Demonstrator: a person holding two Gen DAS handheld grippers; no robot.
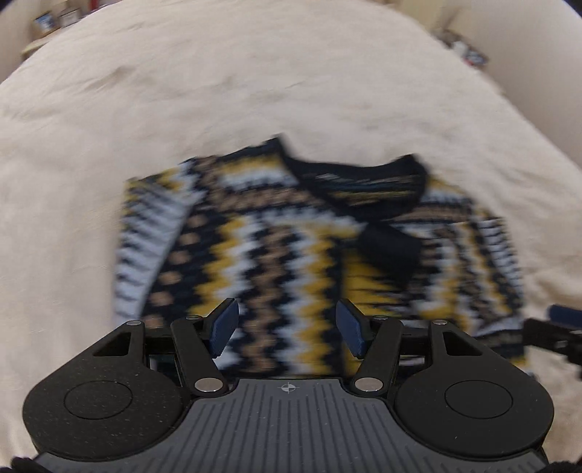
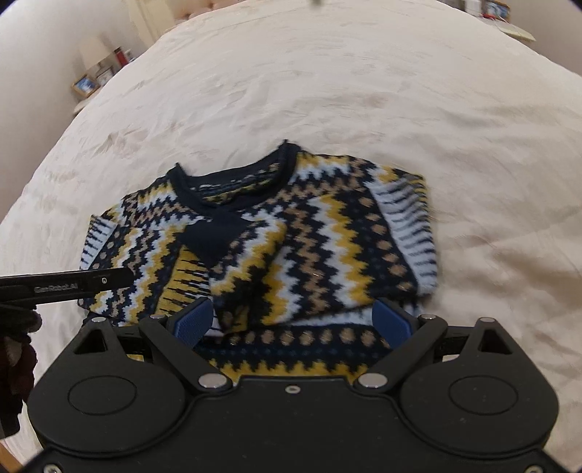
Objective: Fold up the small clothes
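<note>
A small knitted sweater [image 2: 291, 233] with a navy, yellow, white and tan zigzag pattern lies on the cream bedspread [image 2: 327, 83], collar away from me, both sleeves folded in over the body. It also shows, blurred, in the left wrist view [image 1: 276, 254]. My right gripper [image 2: 291, 324] is open and empty, hovering over the sweater's near hem. My left gripper [image 1: 287, 327] is open and empty over the hem too. The left gripper's side shows in the right wrist view [image 2: 72, 283]; the right gripper's tip shows in the left wrist view [image 1: 560, 327].
The cream bedspread [image 1: 254, 72] spreads wide around the sweater. A bedside shelf with picture frames [image 2: 91, 82] stands at the far left by the wall. More small items [image 2: 487, 7] sit beyond the bed's far right corner.
</note>
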